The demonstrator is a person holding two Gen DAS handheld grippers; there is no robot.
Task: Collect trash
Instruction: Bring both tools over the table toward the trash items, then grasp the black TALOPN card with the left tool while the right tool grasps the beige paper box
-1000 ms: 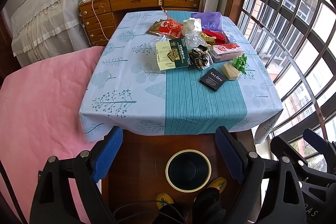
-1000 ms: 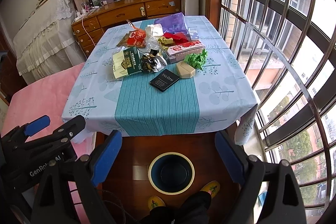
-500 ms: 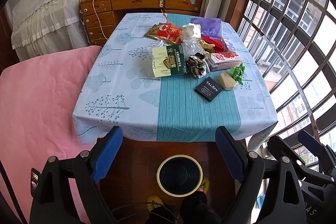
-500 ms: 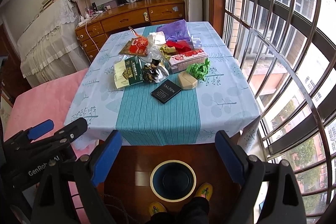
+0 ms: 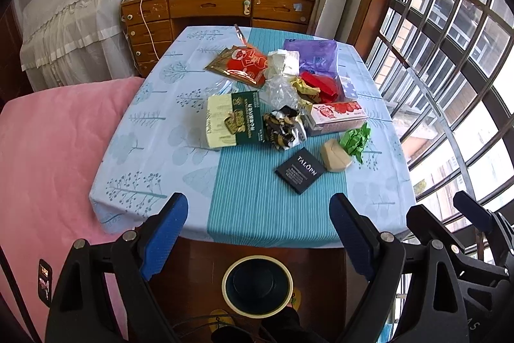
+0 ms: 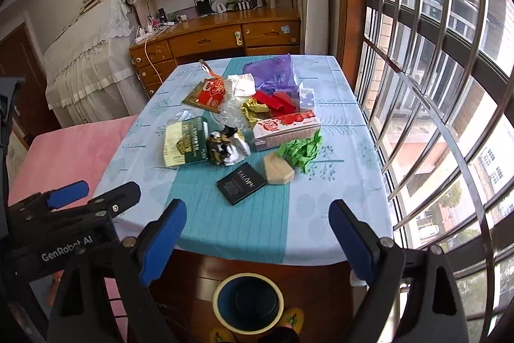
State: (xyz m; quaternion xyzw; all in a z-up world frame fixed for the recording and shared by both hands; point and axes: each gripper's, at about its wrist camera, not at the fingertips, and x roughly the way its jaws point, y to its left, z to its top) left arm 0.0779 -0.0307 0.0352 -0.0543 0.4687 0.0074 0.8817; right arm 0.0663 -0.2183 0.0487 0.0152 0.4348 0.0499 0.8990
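Both tools have come in closer to the cloth-covered table (image 5: pixel 154 182) vs a sec ago; the litter looms larger and the round dark bin with cream rim (image 5: pixel 258 285) on the floor sits lower in both views. Left gripper (image 5: pixel 258 233) has its blue pads spread apart, nothing btwn them; right gripper (image 6: pixel 258 233) likewise wide and bare. Trash is heaped mid-table: flat black card packet (image 5: pixel 299 170), tan faceted box (image 5: pixel 335 156) touching crumpled green paper (image 5: pixel 356 139), green-and-cream box (image 5: pixel 232 121), crumpled foil wrapper (image 5: pixel 282 130). Nothing collected yet, prob. approach stage; black packet lies nearest.
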